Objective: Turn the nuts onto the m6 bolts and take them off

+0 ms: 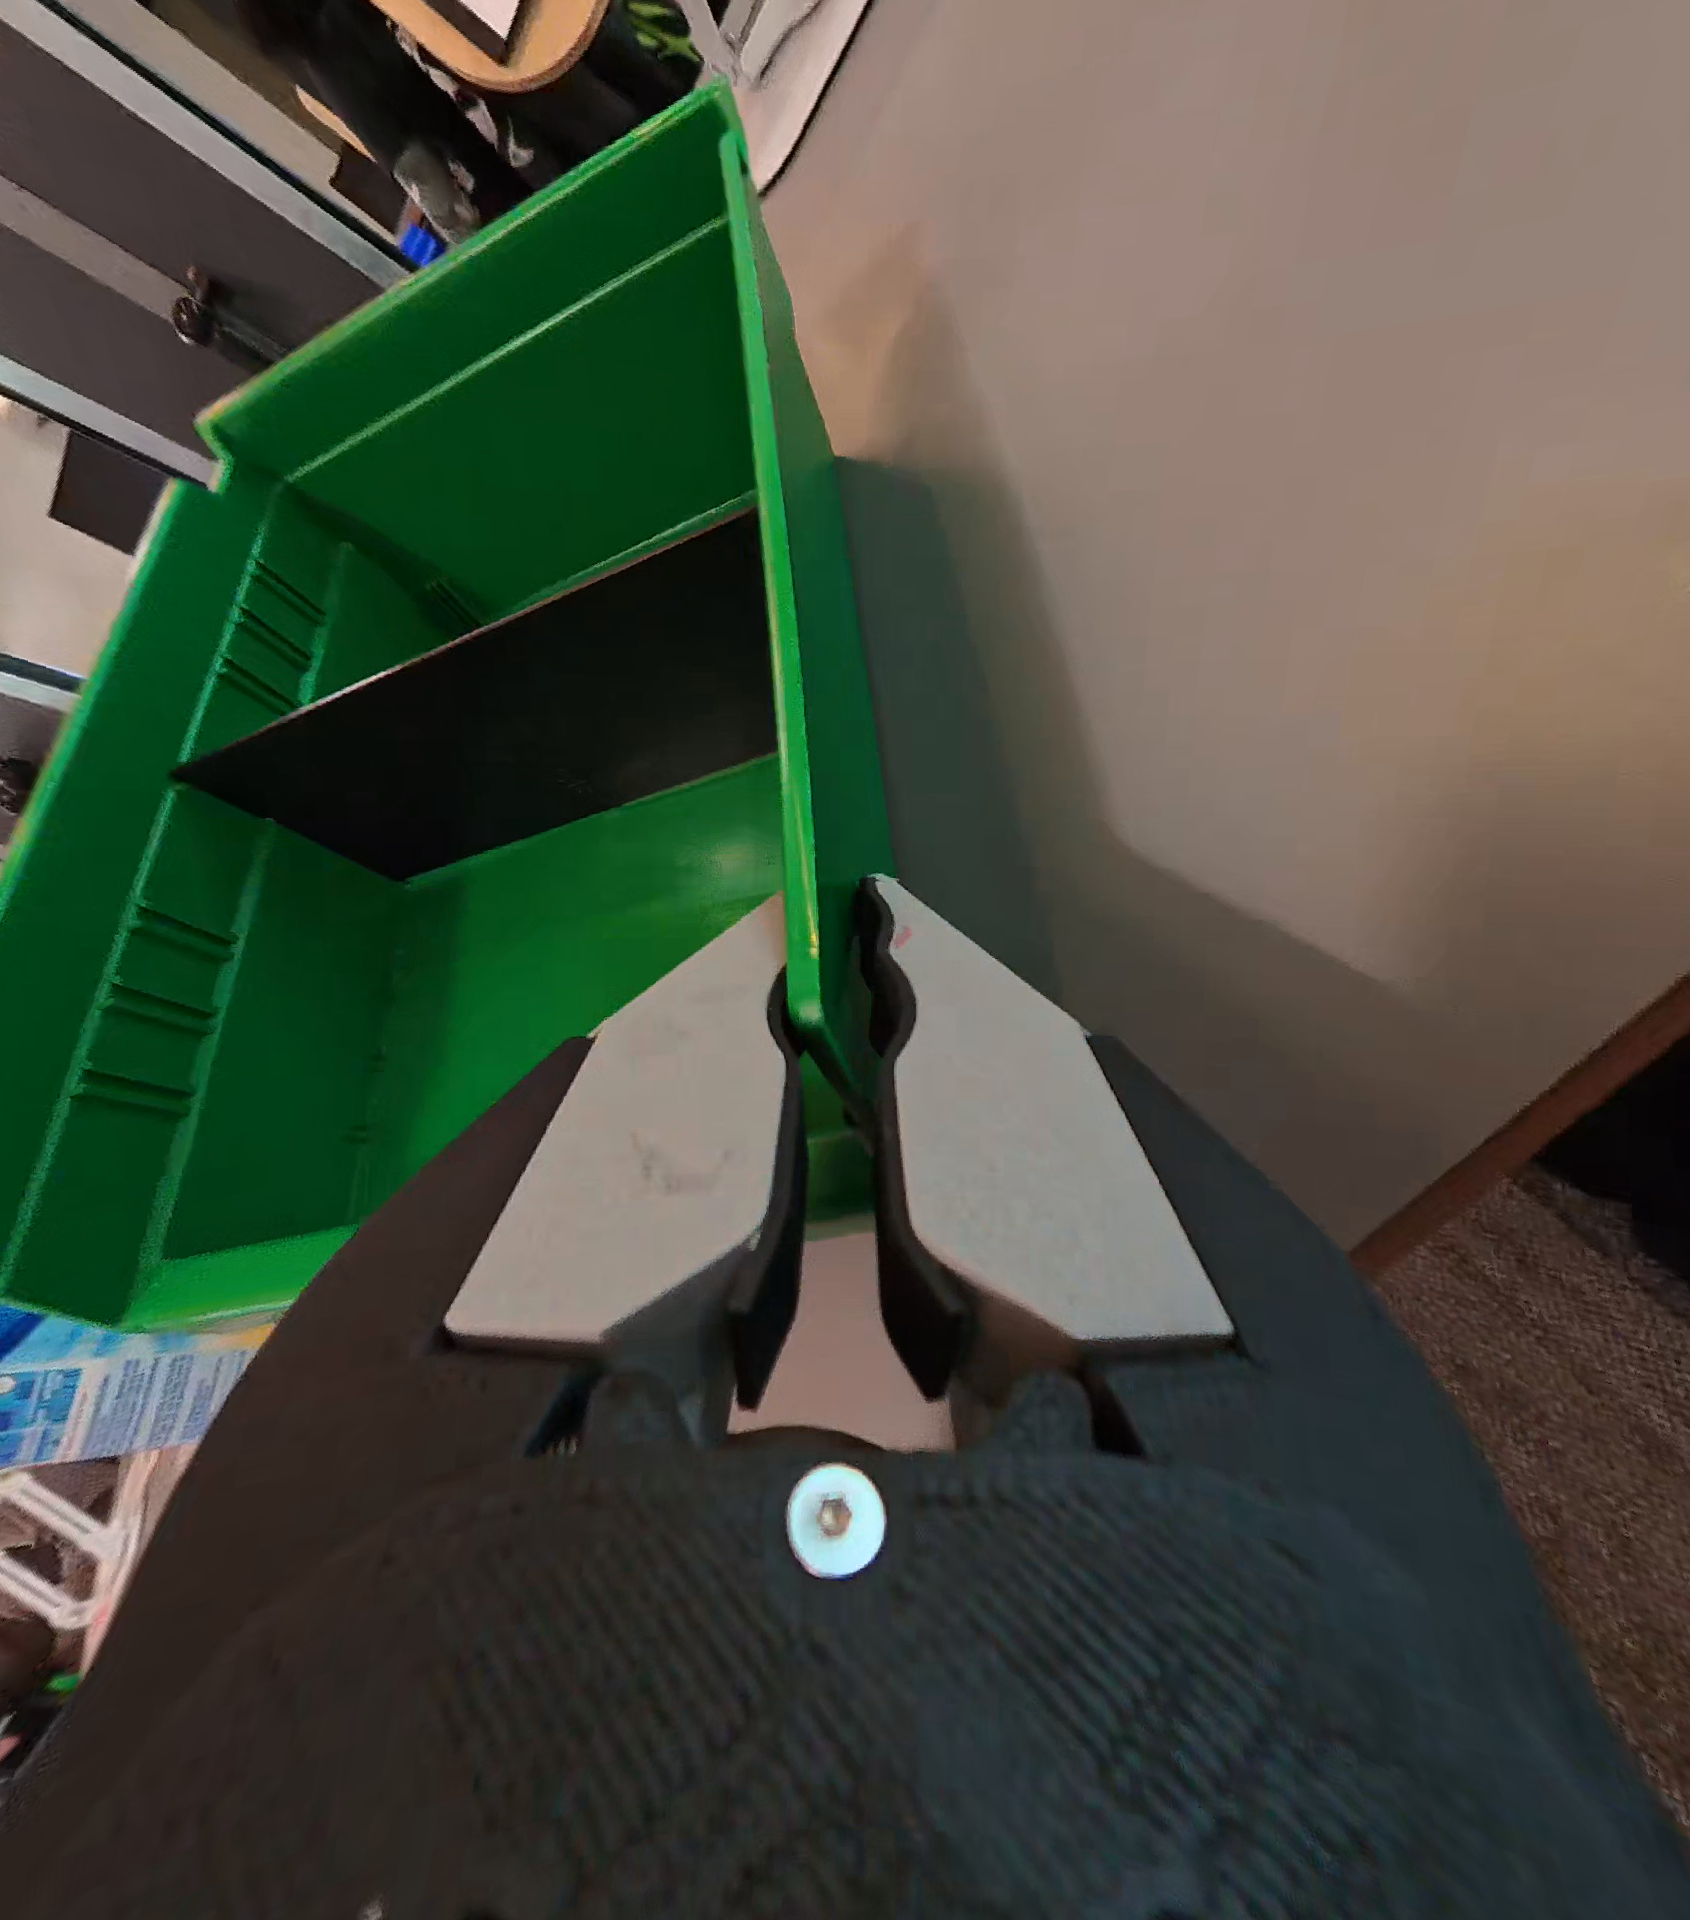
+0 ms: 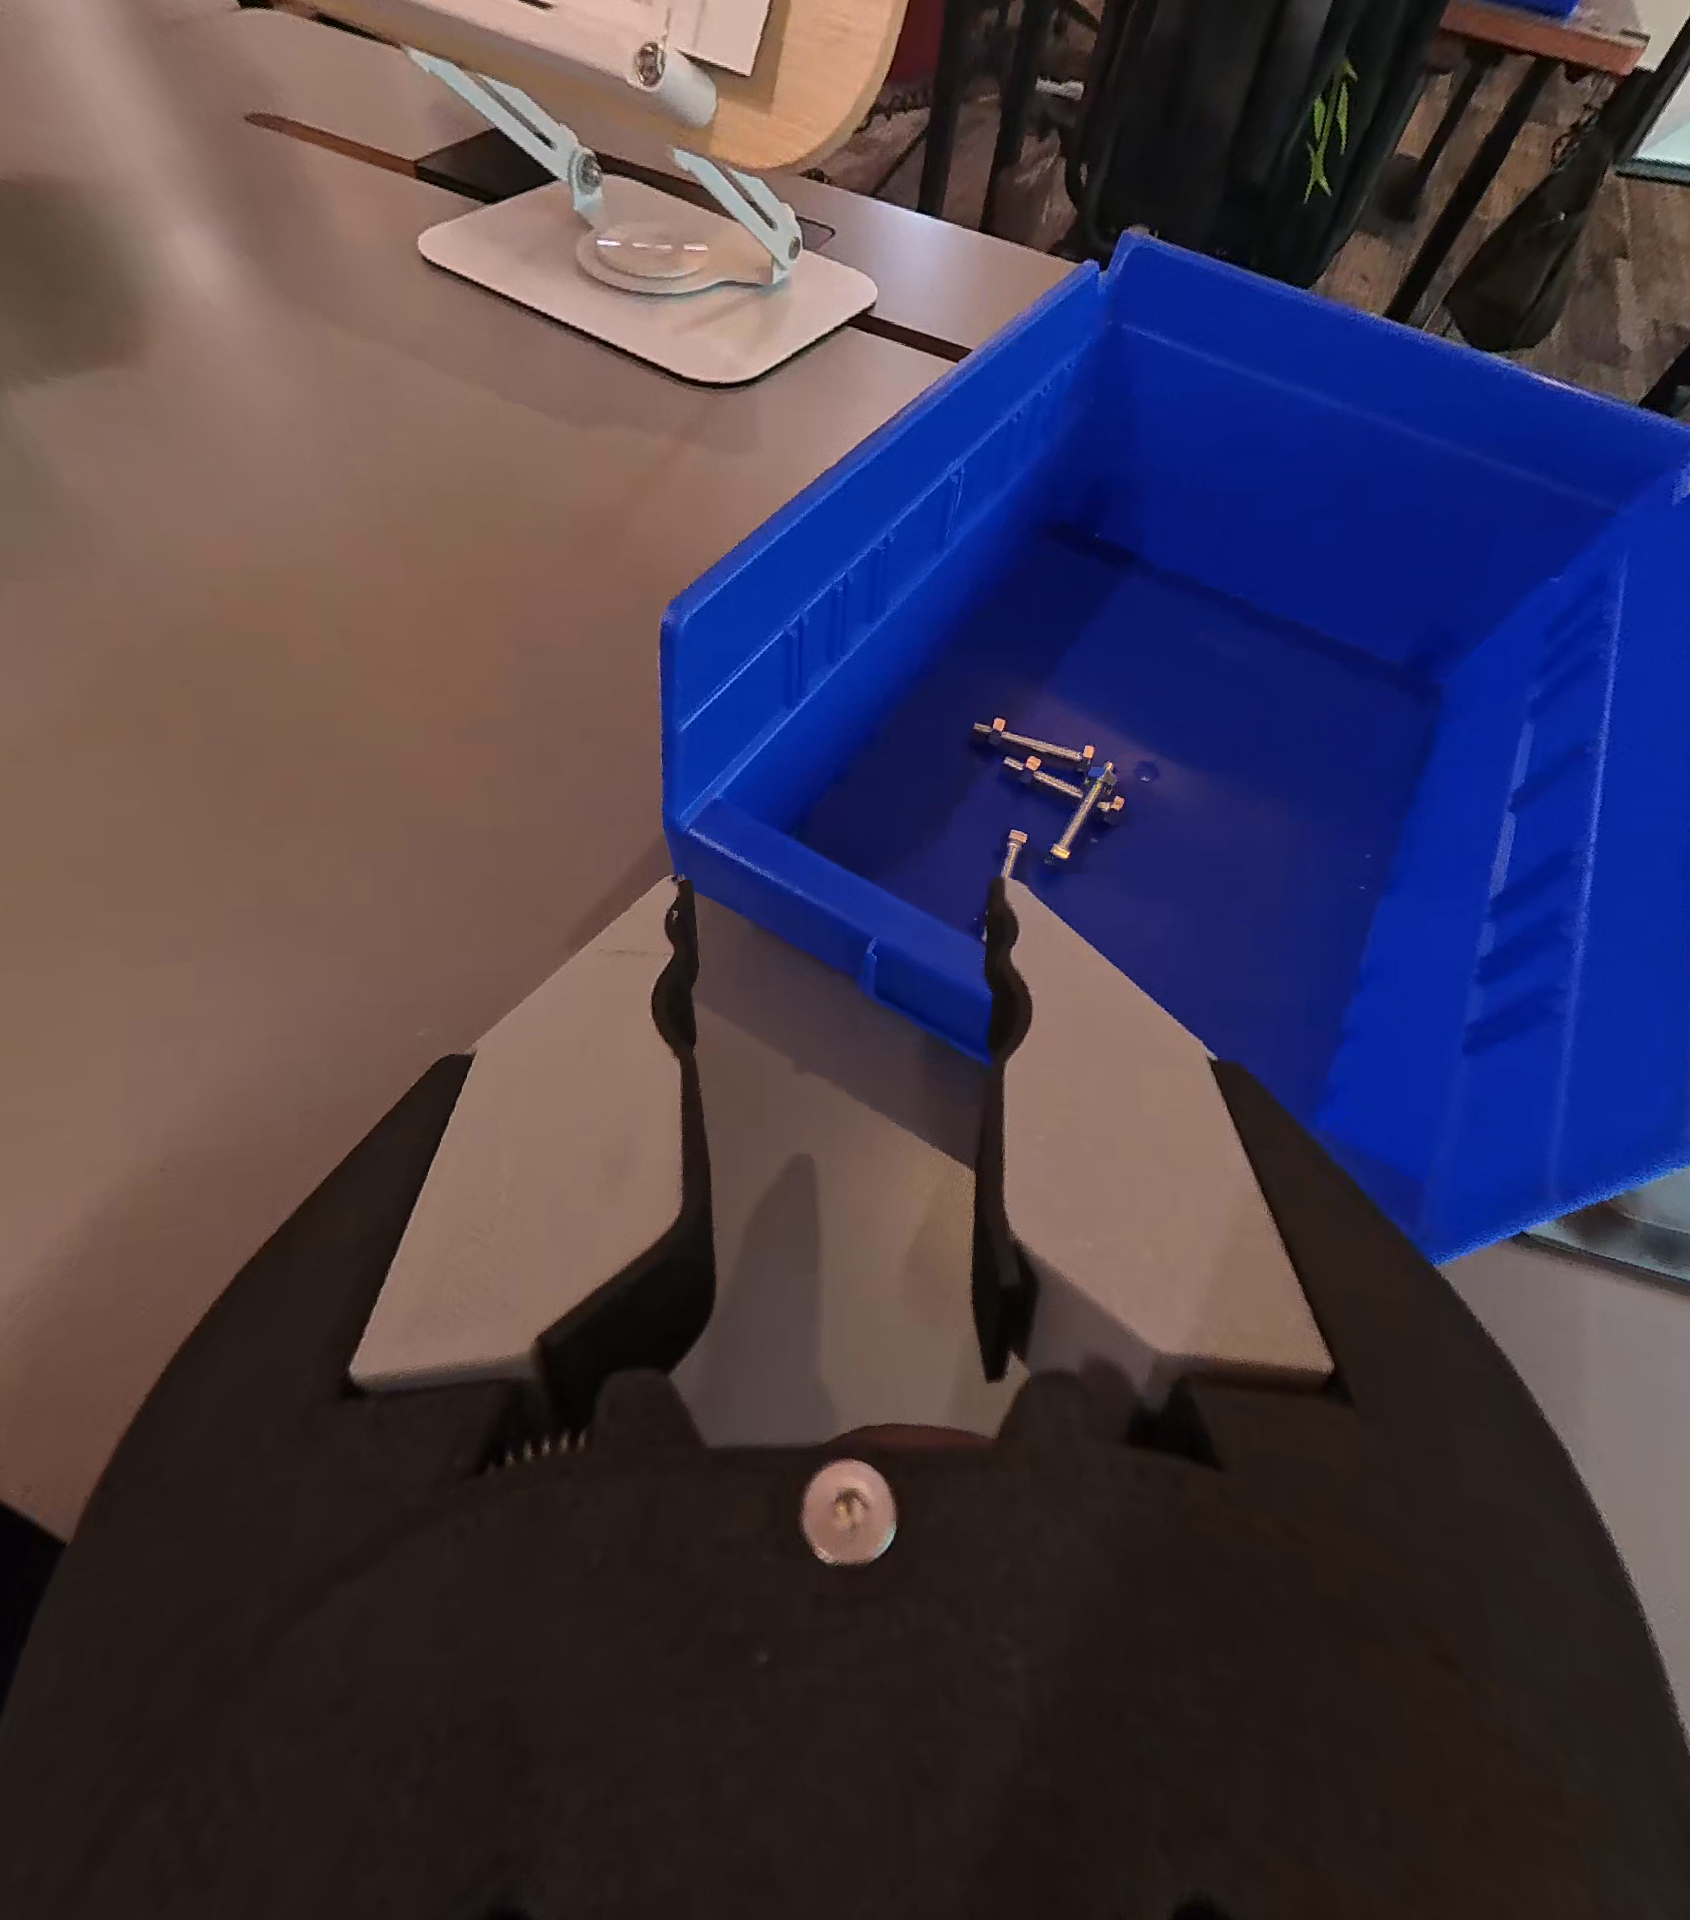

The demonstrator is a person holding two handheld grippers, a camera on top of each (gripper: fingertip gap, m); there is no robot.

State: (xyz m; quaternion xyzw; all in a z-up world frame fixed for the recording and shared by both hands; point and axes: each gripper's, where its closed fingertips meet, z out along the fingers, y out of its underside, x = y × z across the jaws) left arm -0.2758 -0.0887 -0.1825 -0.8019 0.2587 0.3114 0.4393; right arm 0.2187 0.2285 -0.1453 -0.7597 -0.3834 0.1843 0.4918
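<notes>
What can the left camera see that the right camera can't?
Only the left wrist view shows the inside of the green bin, with its black divider, and the left gripper pinching the bin's side wall. Only the right wrist view shows the blue bin, the bolts lying in it, the open right gripper and a white stand. Both show the grey table; the right view catches just a green sliver at its left edge.

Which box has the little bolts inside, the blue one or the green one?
The blue bin: a few bolts lie on its floor. The green bin shows only a black divider.
</notes>
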